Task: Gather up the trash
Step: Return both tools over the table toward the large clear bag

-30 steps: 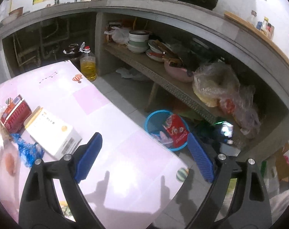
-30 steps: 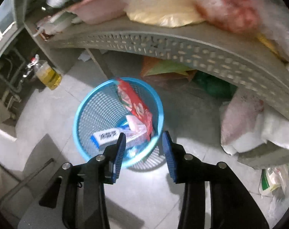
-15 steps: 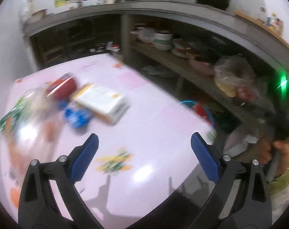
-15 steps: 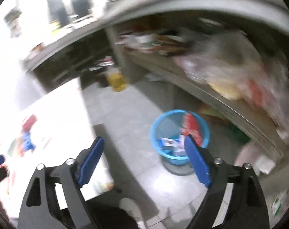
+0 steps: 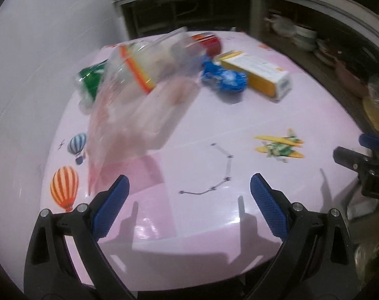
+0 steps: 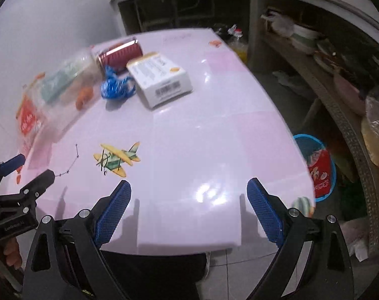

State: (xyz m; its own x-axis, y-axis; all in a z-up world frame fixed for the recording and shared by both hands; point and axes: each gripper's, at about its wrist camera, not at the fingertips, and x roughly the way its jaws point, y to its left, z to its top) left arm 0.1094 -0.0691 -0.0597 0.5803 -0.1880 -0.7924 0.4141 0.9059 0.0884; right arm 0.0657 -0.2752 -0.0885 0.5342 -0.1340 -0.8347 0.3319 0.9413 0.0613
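Over the pink counter point(image 6: 214, 130) both grippers hang with nothing between their jaws. The left gripper point(image 5: 188, 201) stands spread wide; the right gripper point(image 6: 188, 206) has its jaws opening, already far apart. Taking the white and yellow box point(image 6: 159, 80) as landmark: a crumpled blue wrapper point(image 6: 117, 87) lies just beside it on its left, a red ridged can point(image 6: 120, 53) sits just behind that wrapper, and a clear plastic bag point(image 5: 139, 95), blurred, with green and orange packaging inside, sprawls farther left. Well off to the box's right, down on the floor past the counter's edge, stands a blue basket point(image 6: 314, 150) with a red packet point(image 6: 319, 172) in it.
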